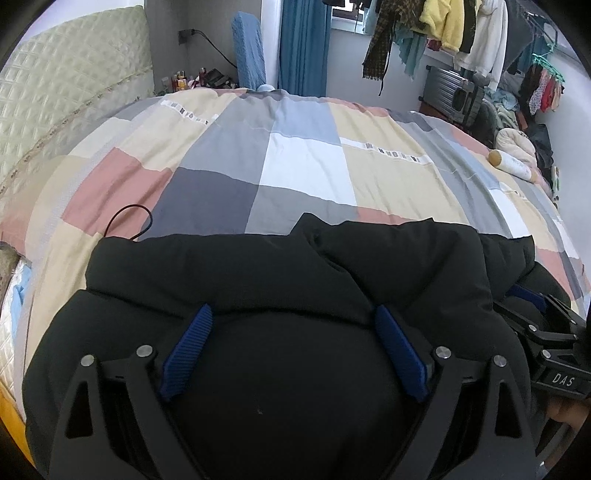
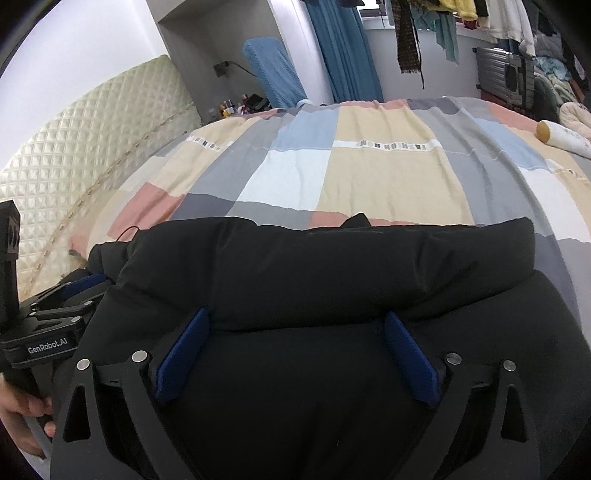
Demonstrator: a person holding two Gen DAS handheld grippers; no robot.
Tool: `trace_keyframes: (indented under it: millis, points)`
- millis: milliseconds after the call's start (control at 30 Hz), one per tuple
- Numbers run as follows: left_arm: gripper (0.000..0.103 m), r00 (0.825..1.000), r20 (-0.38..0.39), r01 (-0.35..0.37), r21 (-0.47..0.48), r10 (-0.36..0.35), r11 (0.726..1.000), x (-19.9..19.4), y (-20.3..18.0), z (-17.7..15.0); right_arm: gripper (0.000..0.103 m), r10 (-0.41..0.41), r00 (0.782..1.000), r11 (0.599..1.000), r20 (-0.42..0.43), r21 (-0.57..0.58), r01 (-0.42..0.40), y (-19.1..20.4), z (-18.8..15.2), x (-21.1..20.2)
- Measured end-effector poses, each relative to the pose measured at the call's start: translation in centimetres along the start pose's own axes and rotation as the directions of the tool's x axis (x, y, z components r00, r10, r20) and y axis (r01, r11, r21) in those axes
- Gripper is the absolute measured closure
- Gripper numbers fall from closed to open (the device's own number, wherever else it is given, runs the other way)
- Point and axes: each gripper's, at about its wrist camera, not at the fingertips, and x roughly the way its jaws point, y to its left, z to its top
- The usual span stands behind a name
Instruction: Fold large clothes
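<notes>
A black padded jacket point(image 1: 280, 266) lies folded in a thick bundle on the near part of a bed; in the right wrist view the jacket point(image 2: 332, 266) fills the lower half. My left gripper point(image 1: 293, 310) stands open over its near fold, the blue pads spread wide with puffy fabric bulging between them. My right gripper point(image 2: 295, 314) is open the same way, further right on the bundle. Each gripper shows in the other's view: the right gripper point(image 1: 535, 317) at the jacket's right edge, the left gripper point(image 2: 74, 291) at its left edge. A hand point(image 2: 22, 410) holds the left handle.
The bed has a patchwork cover point(image 1: 303, 166) in pastel squares. A white bottle point(image 1: 511, 164) lies near its far right edge. A thin black cable point(image 1: 129, 218) loops left of the jacket. A quilted headboard point(image 1: 55, 92) stands left; hanging clothes point(image 1: 443, 26) and a suitcase point(image 1: 450, 96) are behind.
</notes>
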Motion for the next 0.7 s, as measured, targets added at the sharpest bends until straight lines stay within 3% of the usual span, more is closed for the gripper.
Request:
trace_keyframes:
  millis: [367,433,600,700]
  points:
    - [0.011,0.994,0.011,0.112,-0.018,-0.112,0.994,-1.5,1.5,-0.5,0.009,0.109,0.994,0.994,0.023,0.021,-0.11,-1.4,0.1,-2.0]
    - [0.011,0.99,0.023,0.137,-0.04,-0.136,0.99,-2.8,2.5,-0.4,0.009,0.086,0.995,0.996,0.059,0.01,-0.087,-2.0,0.3,-3.8]
    - [0.0,0.99,0.077,0.13,-0.139,-0.12,0.982,-5.9,7.0,0.3,0.008,0.036,0.989,0.999,0.14,0.03,-0.04,-5.3,1.0,-8.8]
    - [0.0,0.994,0.092,0.076,-0.216,-0.057,0.973,-7.0,11.0,0.1,0.008,-0.01,0.986,0.993,0.164,0.116,-0.009,-9.0,0.7,-10.7]
